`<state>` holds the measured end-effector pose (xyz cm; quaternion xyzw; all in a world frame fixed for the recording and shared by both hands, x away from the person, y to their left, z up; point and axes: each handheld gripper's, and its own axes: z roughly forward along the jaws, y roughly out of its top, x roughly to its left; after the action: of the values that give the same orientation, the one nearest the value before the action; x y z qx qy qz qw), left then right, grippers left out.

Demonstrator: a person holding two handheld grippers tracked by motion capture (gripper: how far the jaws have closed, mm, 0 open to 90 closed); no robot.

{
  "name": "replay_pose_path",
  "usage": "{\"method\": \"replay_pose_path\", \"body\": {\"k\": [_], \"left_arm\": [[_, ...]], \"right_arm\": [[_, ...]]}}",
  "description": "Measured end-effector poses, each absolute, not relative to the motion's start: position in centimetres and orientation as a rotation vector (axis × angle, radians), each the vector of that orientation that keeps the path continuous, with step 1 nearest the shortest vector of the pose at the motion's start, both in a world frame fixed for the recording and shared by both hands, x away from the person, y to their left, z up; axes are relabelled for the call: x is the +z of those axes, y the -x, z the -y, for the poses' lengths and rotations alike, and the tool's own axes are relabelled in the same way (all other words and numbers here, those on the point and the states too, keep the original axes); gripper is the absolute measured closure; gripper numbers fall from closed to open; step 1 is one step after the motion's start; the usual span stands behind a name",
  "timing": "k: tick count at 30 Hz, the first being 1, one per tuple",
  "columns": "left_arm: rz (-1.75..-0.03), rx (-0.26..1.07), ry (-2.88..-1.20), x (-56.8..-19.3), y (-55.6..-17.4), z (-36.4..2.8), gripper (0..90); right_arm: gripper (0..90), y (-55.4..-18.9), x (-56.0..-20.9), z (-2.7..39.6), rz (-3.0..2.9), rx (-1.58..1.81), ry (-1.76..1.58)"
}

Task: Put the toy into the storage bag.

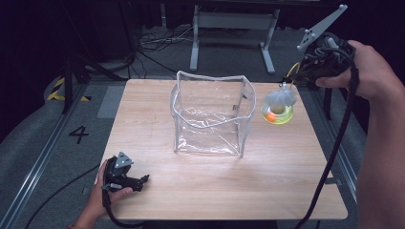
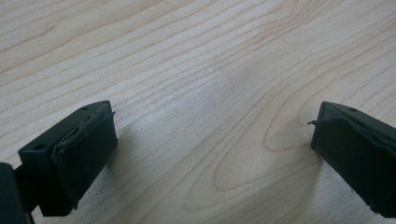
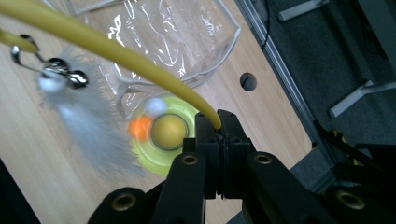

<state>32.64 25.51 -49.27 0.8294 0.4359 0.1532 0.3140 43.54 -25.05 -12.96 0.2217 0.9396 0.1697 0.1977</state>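
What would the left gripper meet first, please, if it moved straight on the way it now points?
Probably nothing but bare table: the left gripper has its jaws open, low over the wood, and its path ahead looks free.

a single readable sign: the digit "4" (image 1: 79,134) in black, standing on the grey floor (image 1: 47,143) to the left of the table, just inside the metal rail that runs along it; beside it, farther back, a patch of yellow and black hazard stripes (image 1: 59,88) lies on the same floor, a warning mark rather than words; the left gripper view has bare wood grain with no lettering; the right gripper view has no print, label or brand that can be read.
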Motion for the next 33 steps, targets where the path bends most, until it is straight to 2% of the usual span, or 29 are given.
{"method": "replay_pose_path", "body": {"k": [16,33], "left_arm": [[-1.149,0.403,-2.187,-49.3,-32.6,-25.5,0.6],[-1.150,0.402,-2.188,-49.2,-32.6,-25.5,0.6]], "right_arm": [[89.0,-44.9,-10.5,22.5,-2.593,0.491,-0.619],[89.0,-47.4,-11.8,17.6,-2.601,0.571,-0.582]]}}
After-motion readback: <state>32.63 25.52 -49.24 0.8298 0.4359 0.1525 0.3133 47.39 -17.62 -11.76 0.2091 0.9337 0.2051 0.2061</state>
